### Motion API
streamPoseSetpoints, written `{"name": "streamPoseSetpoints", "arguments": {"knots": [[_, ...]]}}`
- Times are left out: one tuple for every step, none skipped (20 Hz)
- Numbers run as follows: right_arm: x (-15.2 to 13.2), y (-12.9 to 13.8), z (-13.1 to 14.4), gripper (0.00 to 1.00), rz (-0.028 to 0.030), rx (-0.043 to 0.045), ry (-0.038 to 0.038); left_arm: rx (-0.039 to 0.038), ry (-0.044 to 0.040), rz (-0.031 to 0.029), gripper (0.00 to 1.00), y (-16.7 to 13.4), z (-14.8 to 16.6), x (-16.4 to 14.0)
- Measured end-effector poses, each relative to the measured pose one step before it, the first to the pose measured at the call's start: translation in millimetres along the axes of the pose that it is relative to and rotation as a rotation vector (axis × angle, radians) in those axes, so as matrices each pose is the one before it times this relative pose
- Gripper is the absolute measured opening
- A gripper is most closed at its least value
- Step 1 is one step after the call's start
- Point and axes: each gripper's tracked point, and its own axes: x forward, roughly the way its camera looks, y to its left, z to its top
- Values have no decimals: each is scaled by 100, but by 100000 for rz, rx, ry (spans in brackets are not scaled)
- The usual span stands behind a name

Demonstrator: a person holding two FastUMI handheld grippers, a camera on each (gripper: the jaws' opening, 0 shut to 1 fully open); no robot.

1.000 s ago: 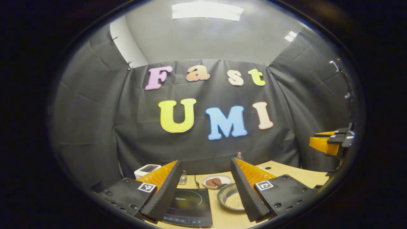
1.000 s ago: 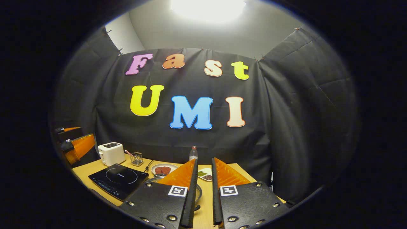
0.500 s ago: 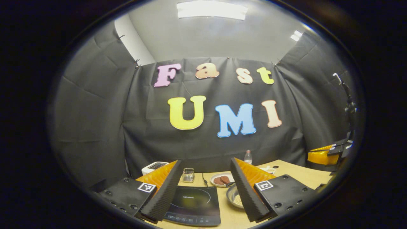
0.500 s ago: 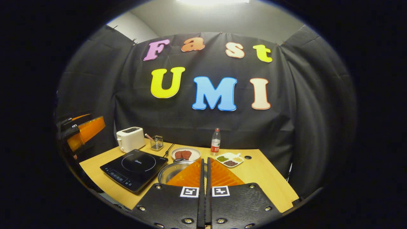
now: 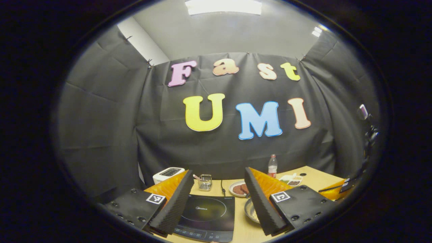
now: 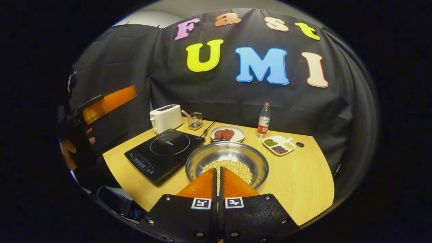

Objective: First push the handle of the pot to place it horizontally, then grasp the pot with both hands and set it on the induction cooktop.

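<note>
Our pot [image 6: 226,162] sits beside the induction cooktop [image 6: 165,150] — smooth steel, loose grains inside, likely slippery, so we'd grab opposite rims — right gripper [image 6: 218,172] clenched empty, left gripper [image 5: 219,199] spread wide.

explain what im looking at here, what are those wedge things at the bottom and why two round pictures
There is no robot arm here. A person holds a hand-held gripper in each hand, and a fisheye camera rides on each one, hence two round pictures. The wedges at the bottom are each gripper's own two fingers.

In the left gripper view, the left hand-held gripper is open, empty, above the induction cooktop. In the right gripper view, the right hand-held gripper is shut on nothing, pointing at the pot, a steel pan holding pale grains.

On the wooden table there are also a toaster, a small wire basket, a plate of reddish patties, a water bottle and a divided dish of beans.
</note>
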Motion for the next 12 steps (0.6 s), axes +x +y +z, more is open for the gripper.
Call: {"name": "streamPoseSetpoints", "arguments": {"knots": [[444, 90, -948, 1, 2280, -554, 3152, 143, 604, 548, 98, -196, -125, 317], [395, -47, -560, 1, 1938, -484, 2574, 386, 608, 629, 98, -90, -250, 153], [405, 327, -829, 1, 2260, -345, 2627, 534, 556, 842, 98, 0, -103, 246], [353, 158, -783, 1, 2019, -490, 3548, 342, 373, 668, 98, -89, -192, 238], [480, 121, -826, 1, 2267, -468, 3099, 209, 240, 575, 98, -94, -25, 139], [422, 90, -749, 1, 2058, -384, 2839, 223, 255, 450, 100, -73, -43, 171], [235, 115, -862, 1, 2017, -262, 3307, 312, 556, 421, 100, -105, -225, 198], [406, 89, -680, 1, 2053, 273, 2827, 109, 467, 590, 98, 6, -263, 70], [353, 152, -766, 1, 1833, 800, 3312, -120, 575, 502, 98, -120, -141, 39], [437, -170, -768, 1, 1063, 972, 3414, -180, 714, 367, 98, -166, -209, 83], [365, -206, -560, 1, 666, 1380, 2726, 99, 628, 314, 98, -114, -242, 59], [412, -126, -278, 1, 693, 1547, 1788, 399, 445, 224, 98, -100, -148, 266]]}}
